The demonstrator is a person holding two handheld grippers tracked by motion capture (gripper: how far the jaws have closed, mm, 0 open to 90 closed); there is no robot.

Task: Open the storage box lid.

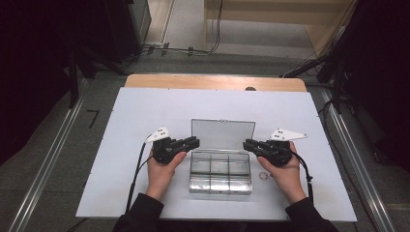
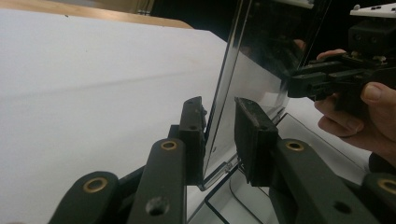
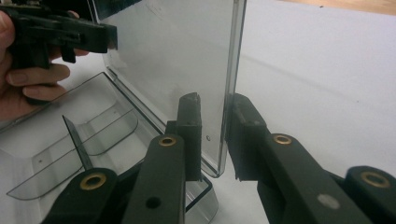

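A clear plastic compartment box sits at the table's middle, near the front edge. Its lid stands upright at the back. My left gripper holds the lid's left edge and my right gripper holds its right edge. In the left gripper view the lid runs up between the jaws of the left gripper, and the right gripper shows beyond. In the right gripper view the right gripper clasps the lid near its lower corner. The box's dividers look bare.
A small ring lies on the white table sheet just right of the box, near the person's right hand. The wooden table edge runs along the back. Cables trail from both grippers toward the front.
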